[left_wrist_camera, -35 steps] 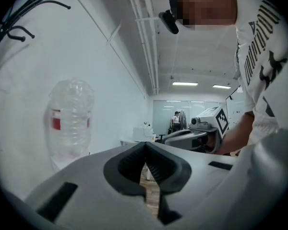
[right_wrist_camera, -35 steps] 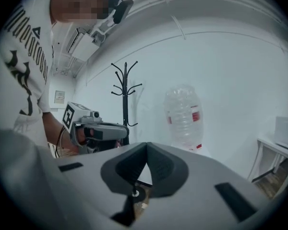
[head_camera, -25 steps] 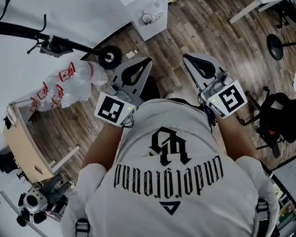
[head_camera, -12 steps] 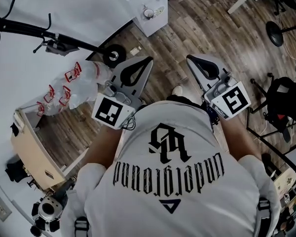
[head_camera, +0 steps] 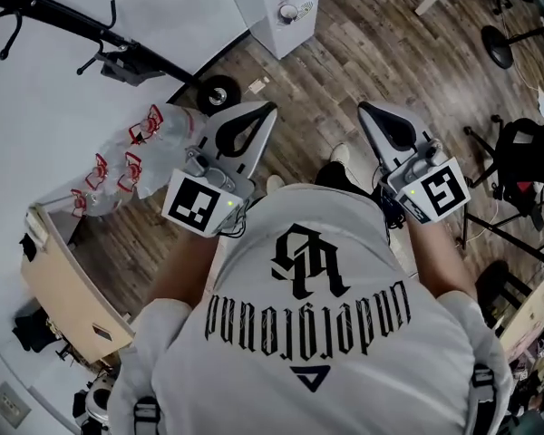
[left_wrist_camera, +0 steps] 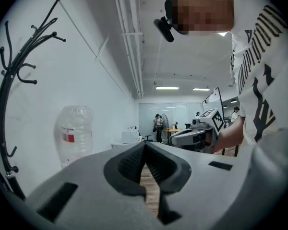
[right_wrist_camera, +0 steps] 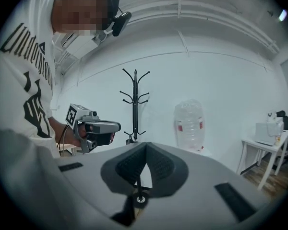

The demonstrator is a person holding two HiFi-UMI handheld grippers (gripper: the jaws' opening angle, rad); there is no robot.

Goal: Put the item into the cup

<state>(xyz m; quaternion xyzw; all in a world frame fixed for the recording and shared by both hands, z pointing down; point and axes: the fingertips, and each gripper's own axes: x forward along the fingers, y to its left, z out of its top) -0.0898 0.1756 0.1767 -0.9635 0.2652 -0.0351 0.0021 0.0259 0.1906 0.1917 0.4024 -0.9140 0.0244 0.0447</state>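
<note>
With item and cup showing in no view, the left gripper [head_camera: 268, 111] and right gripper [head_camera: 366, 111] are hanging level over the plank floor [head_camera: 326, 71], each with jaws pressed together on nothing, facing a white wall [head_camera: 72, 89] where clear bottles [right_wrist_camera: 190, 123] and a black coat rack [right_wrist_camera: 135, 109] are standing.

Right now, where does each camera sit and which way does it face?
Head view: on the head, facing steeply down at the wooden floor; shirt, forearms, left gripper, right gripper show.
Left gripper view: level along its shut jaws toward the water bottle; torso at right.
Right gripper view: along its shut jaws toward the coat rack; torso at left.
Both gripper views share bottle and rack.
</note>
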